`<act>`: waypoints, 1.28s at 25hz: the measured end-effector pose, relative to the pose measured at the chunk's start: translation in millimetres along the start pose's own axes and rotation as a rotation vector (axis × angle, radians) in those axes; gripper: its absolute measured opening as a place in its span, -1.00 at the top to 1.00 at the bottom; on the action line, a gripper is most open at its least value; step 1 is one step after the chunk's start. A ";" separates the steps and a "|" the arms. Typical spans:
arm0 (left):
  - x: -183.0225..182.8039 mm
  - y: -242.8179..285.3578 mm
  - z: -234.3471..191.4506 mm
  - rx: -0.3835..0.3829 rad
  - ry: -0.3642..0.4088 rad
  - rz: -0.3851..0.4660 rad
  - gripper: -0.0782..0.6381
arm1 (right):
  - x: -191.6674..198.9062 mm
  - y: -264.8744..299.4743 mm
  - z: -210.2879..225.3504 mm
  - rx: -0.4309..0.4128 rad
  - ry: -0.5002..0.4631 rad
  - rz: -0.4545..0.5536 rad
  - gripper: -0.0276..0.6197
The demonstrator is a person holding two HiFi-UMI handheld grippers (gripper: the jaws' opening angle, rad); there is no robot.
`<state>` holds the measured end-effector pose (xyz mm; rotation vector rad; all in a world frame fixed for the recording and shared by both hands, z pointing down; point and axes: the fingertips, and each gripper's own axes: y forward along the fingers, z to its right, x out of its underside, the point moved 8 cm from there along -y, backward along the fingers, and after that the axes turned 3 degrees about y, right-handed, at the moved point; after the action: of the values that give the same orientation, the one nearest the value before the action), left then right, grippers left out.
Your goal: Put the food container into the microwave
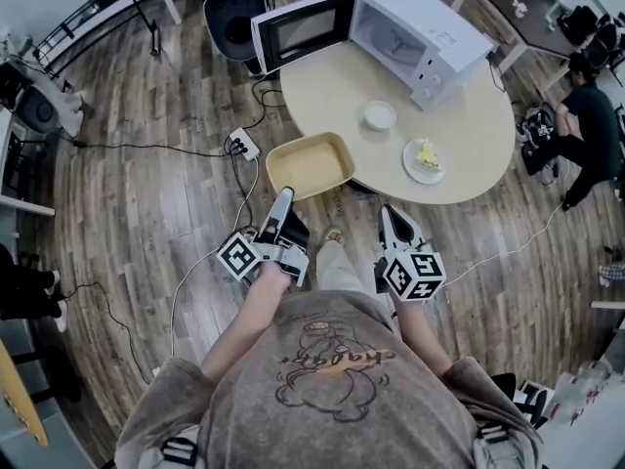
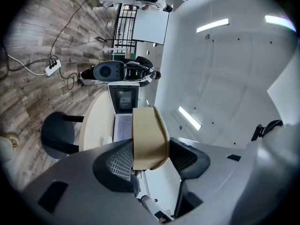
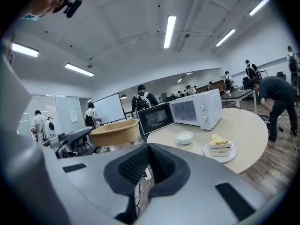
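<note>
While the left gripper (image 1: pixel 283 199) has its fingers clenched on the near rim of the shallow tan rectangular plastic food container (image 1: pixel 312 164), that container hangs in the air at the near edge of the round pale wooden desk (image 1: pixel 479 135), not yet inside anything. Beyond it the dark-glass microwave door (image 1: pixel 303 29) stands swung wide to the left, and the boxy white microwave (image 1: pixel 430 42) shows its cavity open. To my eye, the sound way is to carry the container level across the desk, clear of the small white bowl (image 1: pixel 380 115) and the white plate with a cake slice (image 1: pixel 426 159), then slide it straight in past the door. The right gripper (image 1: pixel 393 215) hangs near the person's body, fingers pressed together on nothing
</note>
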<state>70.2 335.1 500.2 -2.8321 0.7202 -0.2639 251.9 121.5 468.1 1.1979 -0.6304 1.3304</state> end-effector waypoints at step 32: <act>-44.7 227.5 -50.5 -0.009 0.023 0.029 0.10 | -111.1 192.0 129.3 -0.071 0.012 -0.021 0.92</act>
<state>-82.2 153.6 488.2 -2.8296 0.7680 -0.2898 83.5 -72.3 466.2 1.1353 -0.6497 1.2867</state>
